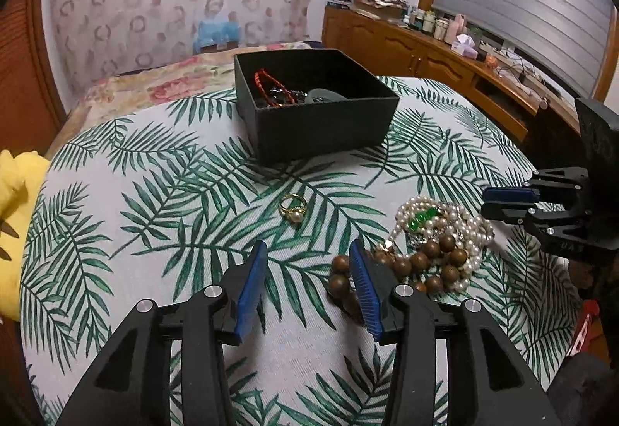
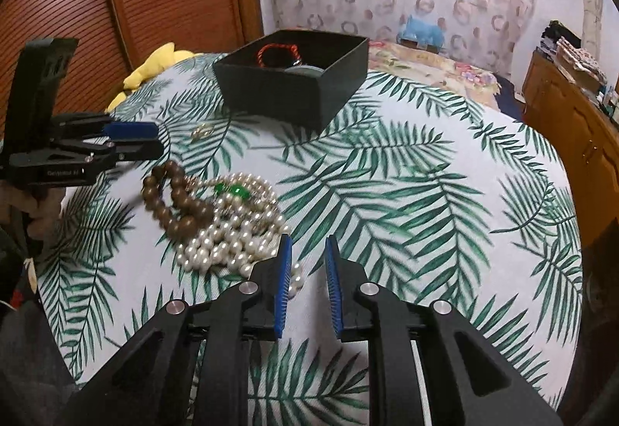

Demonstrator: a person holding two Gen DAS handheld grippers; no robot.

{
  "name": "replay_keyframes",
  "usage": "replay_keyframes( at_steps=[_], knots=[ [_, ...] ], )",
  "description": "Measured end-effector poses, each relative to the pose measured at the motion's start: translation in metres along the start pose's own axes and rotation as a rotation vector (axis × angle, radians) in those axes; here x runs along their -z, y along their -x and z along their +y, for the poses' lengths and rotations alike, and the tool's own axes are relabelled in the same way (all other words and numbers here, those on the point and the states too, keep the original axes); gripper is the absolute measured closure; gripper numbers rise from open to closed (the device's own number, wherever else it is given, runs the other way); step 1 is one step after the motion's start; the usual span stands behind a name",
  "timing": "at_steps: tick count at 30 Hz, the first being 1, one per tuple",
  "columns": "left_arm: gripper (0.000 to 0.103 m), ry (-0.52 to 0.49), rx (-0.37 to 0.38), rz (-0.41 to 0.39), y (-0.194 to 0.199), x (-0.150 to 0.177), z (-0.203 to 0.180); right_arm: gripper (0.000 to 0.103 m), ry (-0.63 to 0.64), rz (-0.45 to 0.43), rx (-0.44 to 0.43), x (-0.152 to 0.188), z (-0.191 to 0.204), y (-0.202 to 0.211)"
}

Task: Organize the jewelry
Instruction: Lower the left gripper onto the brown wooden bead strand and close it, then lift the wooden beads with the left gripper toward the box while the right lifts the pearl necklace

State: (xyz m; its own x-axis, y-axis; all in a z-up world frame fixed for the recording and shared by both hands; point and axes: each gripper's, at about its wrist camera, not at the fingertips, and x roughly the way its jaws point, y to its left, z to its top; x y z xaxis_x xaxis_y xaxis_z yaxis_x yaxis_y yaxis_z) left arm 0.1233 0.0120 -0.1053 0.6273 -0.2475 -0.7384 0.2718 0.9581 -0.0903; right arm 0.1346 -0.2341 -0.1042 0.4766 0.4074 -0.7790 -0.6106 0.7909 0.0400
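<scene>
A black open box (image 1: 317,124) (image 2: 278,93) stands at the far side of the leaf-print table and holds a red bead bracelet (image 1: 271,85) among other pieces. A gold ring (image 1: 292,207) (image 2: 203,131) lies alone in front of it. A pearl necklace (image 1: 464,228) (image 2: 228,236) with green beads is tangled with a brown wooden bead bracelet (image 1: 425,259) (image 2: 174,201). My left gripper (image 1: 307,248) (image 2: 154,139) hangs open just left of the wooden beads, with only tablecloth between its fingers. My right gripper (image 2: 308,240) (image 1: 491,201) is narrowly open and empty at the pearls' near right edge.
The round table's cloth (image 1: 154,194) falls off at the near and side edges. A yellow plush toy (image 1: 15,194) sits at its left rim. Behind are a floral-covered bed (image 1: 174,85) and a cluttered wooden sideboard (image 1: 425,50).
</scene>
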Motion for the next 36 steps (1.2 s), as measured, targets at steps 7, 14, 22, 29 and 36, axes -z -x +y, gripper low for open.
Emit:
replay_keyframes(
  at_steps=[7,14,22,29,36],
  knots=[
    [0.060,-0.023,0.009,0.021,-0.002,0.004,-0.009,0.083,0.015,0.015,-0.003,0.002,0.002,0.001],
    [0.060,-0.028,-0.005,0.037,-0.010,0.004,-0.013,0.083,0.034,0.035,0.011,0.005,0.005,-0.004],
    [0.060,-0.044,-0.034,0.045,-0.016,0.005,-0.019,0.084,0.076,0.030,0.049,0.001,0.013,-0.009],
    [0.085,-0.050,-0.016,0.034,-0.018,0.006,-0.025,0.094,0.052,0.012,0.048,0.003,0.009,-0.006],
    [0.091,-0.019,-0.007,-0.006,0.000,0.008,-0.022,0.095,0.013,-0.038,0.061,0.006,0.002,0.009]
  ],
)
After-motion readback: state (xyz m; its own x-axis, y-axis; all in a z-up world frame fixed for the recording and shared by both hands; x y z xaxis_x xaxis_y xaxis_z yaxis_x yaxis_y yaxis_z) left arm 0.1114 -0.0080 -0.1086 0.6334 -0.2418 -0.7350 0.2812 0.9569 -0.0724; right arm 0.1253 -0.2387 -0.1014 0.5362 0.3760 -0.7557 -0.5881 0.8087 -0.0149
